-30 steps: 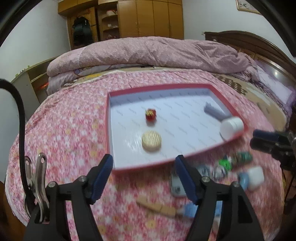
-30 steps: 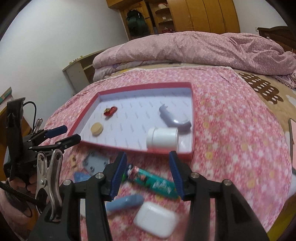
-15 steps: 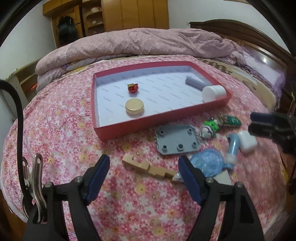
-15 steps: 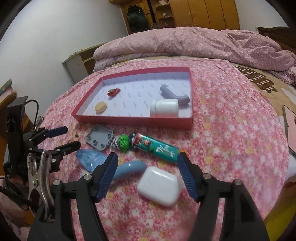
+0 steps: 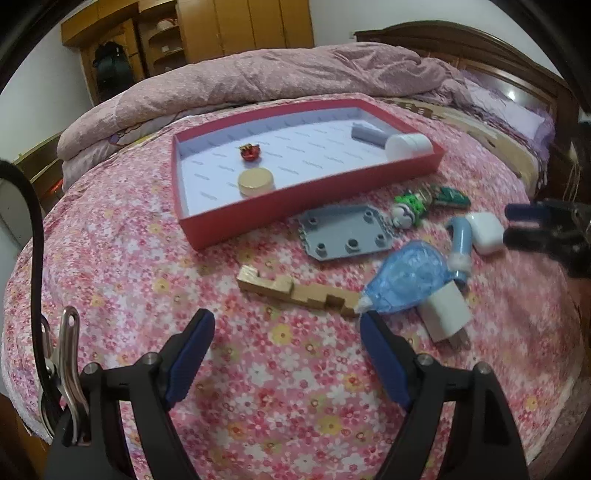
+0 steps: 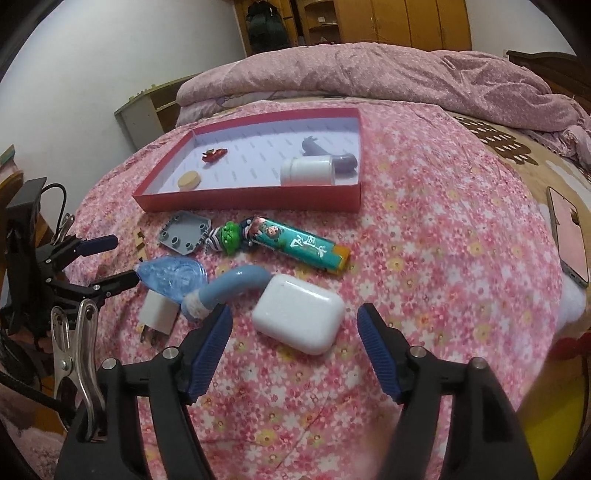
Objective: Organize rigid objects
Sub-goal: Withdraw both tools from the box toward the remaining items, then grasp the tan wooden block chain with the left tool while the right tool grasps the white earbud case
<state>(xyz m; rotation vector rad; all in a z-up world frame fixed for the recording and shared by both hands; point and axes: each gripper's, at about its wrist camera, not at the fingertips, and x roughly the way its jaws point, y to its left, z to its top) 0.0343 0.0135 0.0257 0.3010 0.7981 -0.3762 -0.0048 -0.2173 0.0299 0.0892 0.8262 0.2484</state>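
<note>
A red tray [image 5: 306, 201] [image 6: 251, 199] on the pink floral bedspread holds a white jar [image 5: 408, 144], a grey piece [image 5: 365, 133], a tan disc [image 5: 256, 181] and a small red toy [image 5: 250, 152]. In front of it lie a wooden notched piece [image 5: 295, 290], grey plate [image 5: 345, 230], clear blue teardrop piece [image 5: 404, 277], white charger [image 5: 445, 315], blue curved tube [image 6: 236, 286], white earbud case [image 6: 299, 312], green lighter [image 6: 299, 245] and a green figure [image 6: 229, 236]. My left gripper [image 5: 286, 332] is open just before the wooden piece. My right gripper [image 6: 293, 328] is open around the earbud case.
A folded pink quilt [image 5: 258, 81] lies behind the tray. A phone [image 6: 569, 236] lies at the right edge of the bed. A wooden headboard [image 5: 480, 48] and wardrobes [image 6: 388, 22] stand beyond. The bed edge drops off close in front of both grippers.
Both grippers have pulled back from the tray toward the near edge of the bed. More loose objects have come into view. Both stay open and empty.
</note>
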